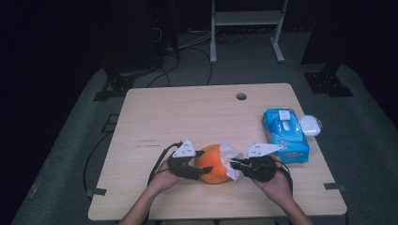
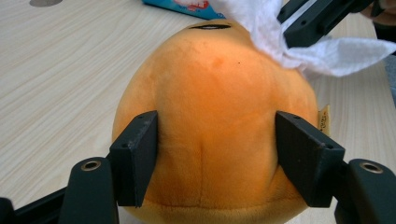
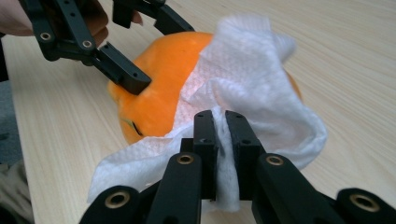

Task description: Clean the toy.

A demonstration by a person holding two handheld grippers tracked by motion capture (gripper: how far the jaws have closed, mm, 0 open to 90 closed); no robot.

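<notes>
My left claw (image 2: 217, 154) clamps the orange plush toy (image 2: 215, 116) at the table's (image 1: 155, 117) near edge; my right claw (image 3: 222, 123) is pinched tight on a white tissue (image 3: 252, 93) draped against it.

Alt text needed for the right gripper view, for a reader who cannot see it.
The right gripper, jaws shut on a white tissue, presses it against an orange plush toy on a wooden table. At upper left, the left gripper grips the toy's far side.

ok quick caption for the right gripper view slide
Right hand-held gripper pinches a white wipe against an orange plush toy.
</notes>
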